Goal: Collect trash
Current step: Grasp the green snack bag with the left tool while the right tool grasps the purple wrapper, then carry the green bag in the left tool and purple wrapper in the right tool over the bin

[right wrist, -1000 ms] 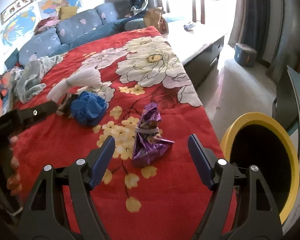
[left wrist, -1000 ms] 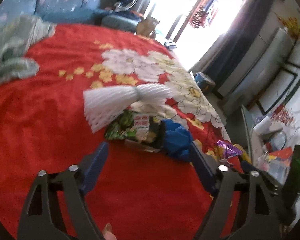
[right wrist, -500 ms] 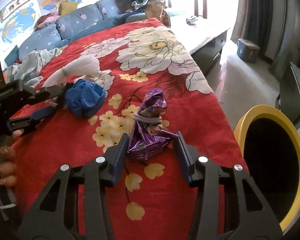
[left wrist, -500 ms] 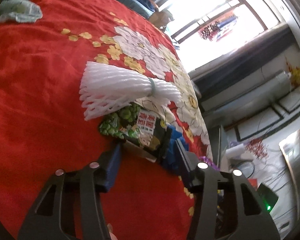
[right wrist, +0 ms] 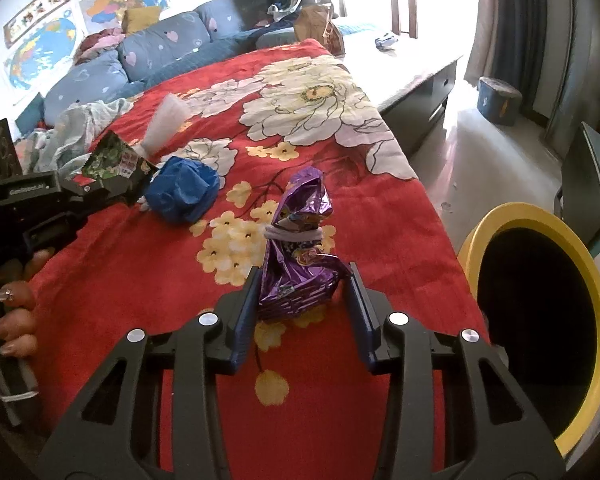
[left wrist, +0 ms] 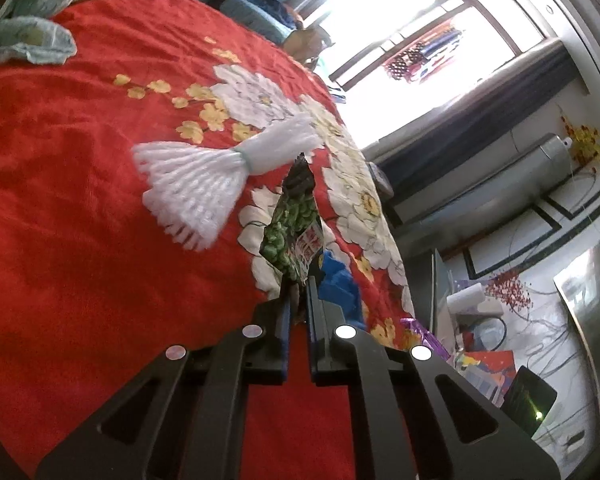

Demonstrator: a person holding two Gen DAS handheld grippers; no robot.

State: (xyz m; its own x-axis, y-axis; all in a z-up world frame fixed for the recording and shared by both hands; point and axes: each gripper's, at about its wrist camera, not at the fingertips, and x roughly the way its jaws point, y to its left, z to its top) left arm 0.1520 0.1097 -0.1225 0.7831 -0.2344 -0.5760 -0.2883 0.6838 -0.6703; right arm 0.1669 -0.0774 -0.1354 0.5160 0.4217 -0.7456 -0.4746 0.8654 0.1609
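On the red flowered bedspread [right wrist: 140, 280], my left gripper [left wrist: 299, 284] is shut on a corner of a green snack packet [left wrist: 296, 224], which stands tilted up off the cover. The right wrist view shows the same gripper [right wrist: 96, 192] and packet [right wrist: 116, 160] at the left. My right gripper [right wrist: 303, 276] has its jaws closing on a purple foil wrapper [right wrist: 300, 240] tied with a band, and both pads touch its lower part. A blue crumpled wad [right wrist: 184, 192] and a white foam net [left wrist: 204, 176] lie loose nearby.
A yellow-rimmed bin [right wrist: 500, 216] stands on the floor off the bed's right edge. A pale crumpled cloth [right wrist: 84, 128] and blue cushions [right wrist: 160, 44] lie at the bed's far end. A person's hand [right wrist: 12, 308] holds the left gripper's handle.
The left jaws came together on the green packet and rolled, and the packet now stands up on edge. The right jaws narrowed from wide apart to touching the purple wrapper.
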